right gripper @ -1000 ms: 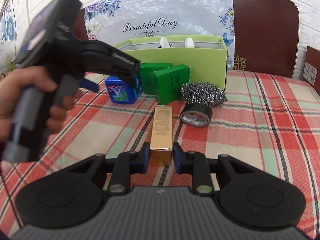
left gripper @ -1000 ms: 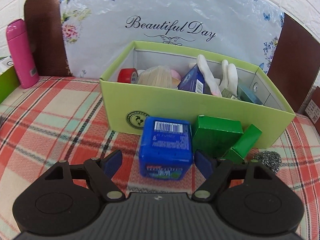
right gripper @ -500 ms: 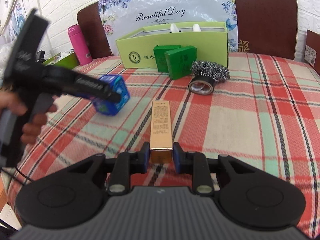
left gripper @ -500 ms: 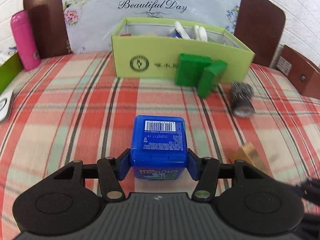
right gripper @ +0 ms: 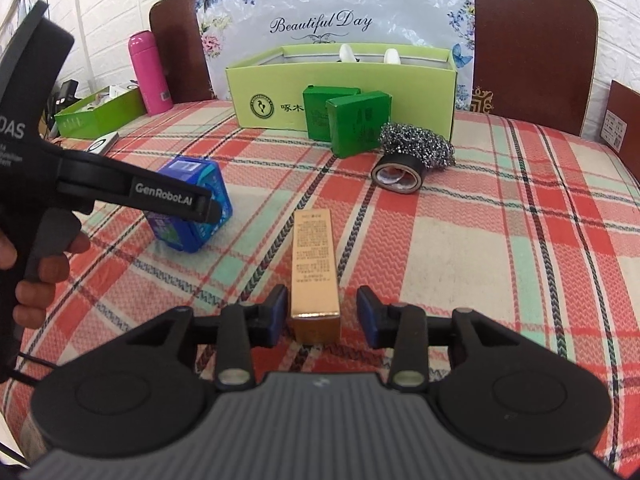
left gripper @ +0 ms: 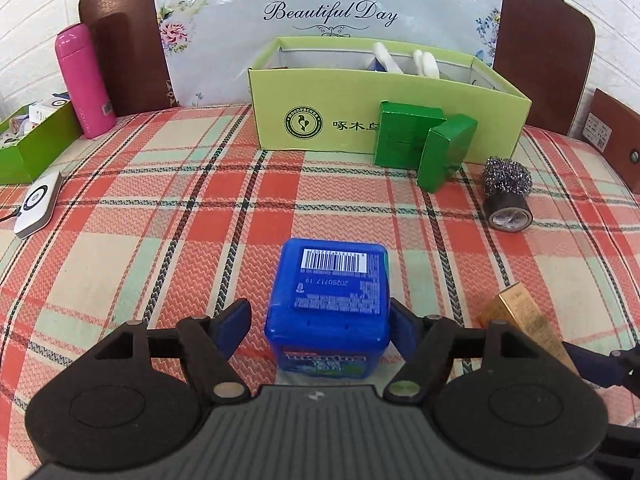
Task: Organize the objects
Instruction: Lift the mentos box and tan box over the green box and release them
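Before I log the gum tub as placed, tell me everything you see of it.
The blue tub is a rounded plastic cube lying tipped on the plaid tablecloth, its barcode label with a printed date facing up and its colourful front label towards the camera. It sits between the left gripper's opening jaws; a clear gap shows at the left pad, the right looks close or touching.

Scouring ball behind tape roll; 2 cartons before open box.
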